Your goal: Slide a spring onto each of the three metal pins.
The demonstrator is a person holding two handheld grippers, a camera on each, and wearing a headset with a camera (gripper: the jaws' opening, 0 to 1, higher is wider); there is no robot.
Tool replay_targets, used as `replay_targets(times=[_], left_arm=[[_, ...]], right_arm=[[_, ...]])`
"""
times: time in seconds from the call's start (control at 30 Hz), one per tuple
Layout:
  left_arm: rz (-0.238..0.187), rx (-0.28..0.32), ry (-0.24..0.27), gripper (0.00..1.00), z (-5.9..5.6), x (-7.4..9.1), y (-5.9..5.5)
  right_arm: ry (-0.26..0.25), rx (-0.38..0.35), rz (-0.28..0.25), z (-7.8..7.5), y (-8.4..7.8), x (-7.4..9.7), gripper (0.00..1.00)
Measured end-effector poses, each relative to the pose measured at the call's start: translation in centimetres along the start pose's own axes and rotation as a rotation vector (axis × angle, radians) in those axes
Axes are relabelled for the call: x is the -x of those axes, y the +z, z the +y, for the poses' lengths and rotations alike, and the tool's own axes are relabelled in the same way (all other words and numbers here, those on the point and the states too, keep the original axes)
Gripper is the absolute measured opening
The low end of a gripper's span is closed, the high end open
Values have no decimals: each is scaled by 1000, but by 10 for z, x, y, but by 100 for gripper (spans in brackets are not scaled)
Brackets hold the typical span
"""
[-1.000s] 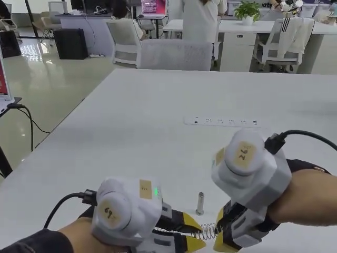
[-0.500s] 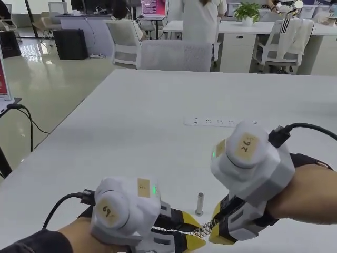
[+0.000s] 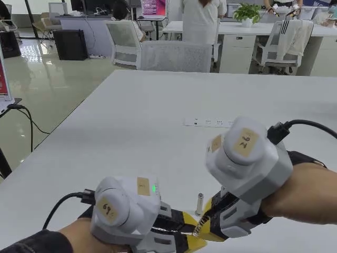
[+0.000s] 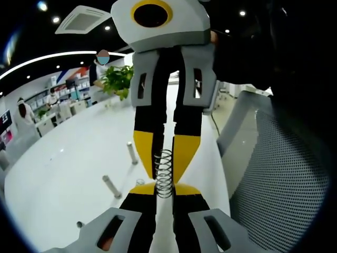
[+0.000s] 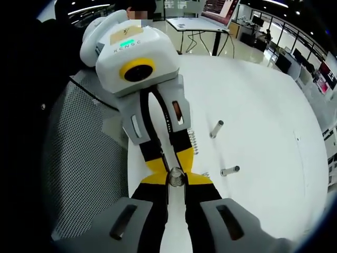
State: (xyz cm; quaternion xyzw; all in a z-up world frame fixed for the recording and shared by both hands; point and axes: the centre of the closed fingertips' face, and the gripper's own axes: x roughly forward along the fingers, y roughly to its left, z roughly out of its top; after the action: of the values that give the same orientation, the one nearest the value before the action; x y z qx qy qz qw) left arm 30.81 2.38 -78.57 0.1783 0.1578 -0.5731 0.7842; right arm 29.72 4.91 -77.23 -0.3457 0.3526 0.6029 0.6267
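Head view: left gripper [image 3: 190,235], right gripper [image 3: 205,223] clamp spring [image 3: 198,228]; open table [image 3: 158,121] beyond.

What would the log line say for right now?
left gripper: shut on spring | right gripper: shut on same spring | pin: upright, bare

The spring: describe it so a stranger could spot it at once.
On the white table, find the left gripper and right gripper meeting tip to tip. The spring is held between them: a wire coil, unlike the smooth pins nearby.
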Motion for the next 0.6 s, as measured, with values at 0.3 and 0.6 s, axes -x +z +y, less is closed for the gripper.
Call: replay_targets(times=[0.3,0.6], left_arm=[[-5,8,-4,3,-1,-1,0],[-8,13,-2,3,0,-3,0]], right_arm=[[0,20,2,0,5,-1,8],[3,11,3,-2,4,-3,8]])
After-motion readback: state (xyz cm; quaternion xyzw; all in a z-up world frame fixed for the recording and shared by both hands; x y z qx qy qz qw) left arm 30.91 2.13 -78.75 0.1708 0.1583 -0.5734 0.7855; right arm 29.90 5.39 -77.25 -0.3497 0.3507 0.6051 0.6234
